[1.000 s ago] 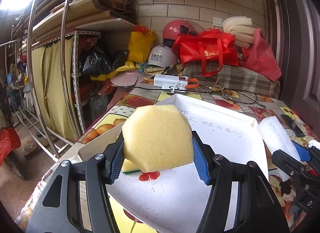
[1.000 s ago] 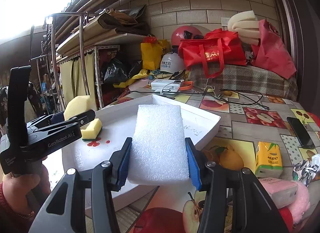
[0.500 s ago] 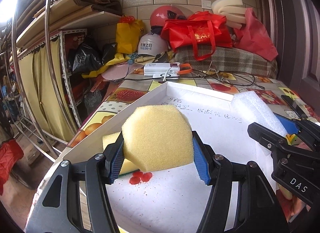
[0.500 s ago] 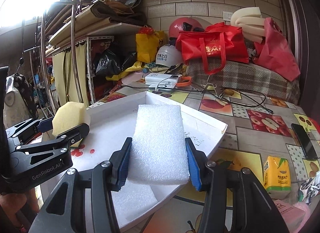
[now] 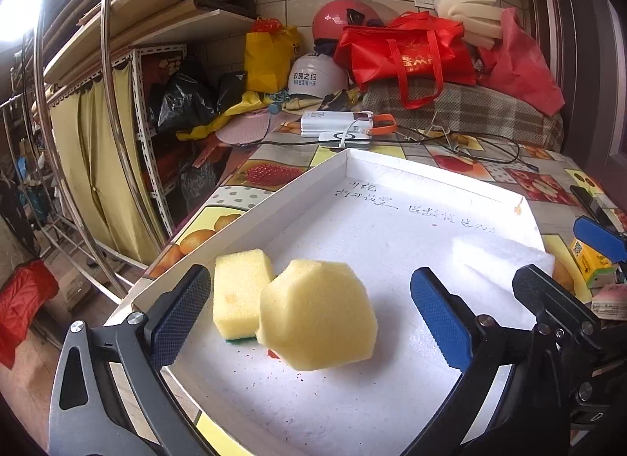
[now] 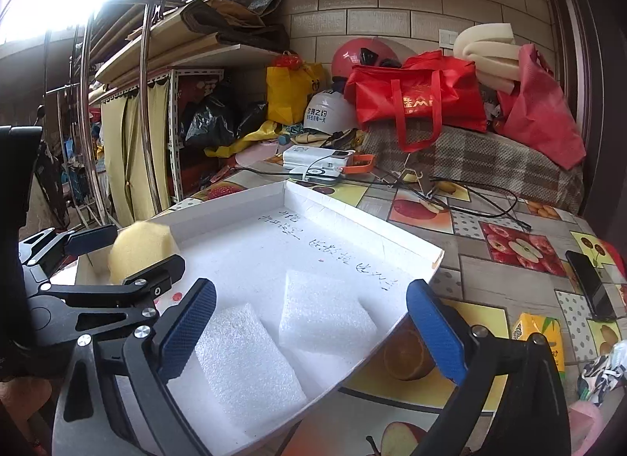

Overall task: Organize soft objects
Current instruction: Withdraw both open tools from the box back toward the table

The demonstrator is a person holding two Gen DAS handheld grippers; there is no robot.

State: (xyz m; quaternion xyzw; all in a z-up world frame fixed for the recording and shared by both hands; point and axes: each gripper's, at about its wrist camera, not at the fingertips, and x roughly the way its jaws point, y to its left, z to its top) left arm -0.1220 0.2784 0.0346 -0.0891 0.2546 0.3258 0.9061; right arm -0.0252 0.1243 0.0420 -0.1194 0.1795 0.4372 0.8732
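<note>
Sitting apart at lower centre, both the left tool (image 5: 309,319) and right tool (image 6: 311,328) gaped empty, apparently so the polygonal yellow foam sponge (image 5: 317,315) and white foam block (image 6: 323,313) lay grouped in the shallow white cardboard tray (image 5: 431,174).

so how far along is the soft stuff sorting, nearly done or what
Four pieces already lie in the white tray: the rectangular yellow sponge, the faceted yellow sponge leaning against it, and two white foam pads. Nothing is in hand: left gripper and right gripper are both open. Possibly left: pink soft items at the table's right edge.
</note>
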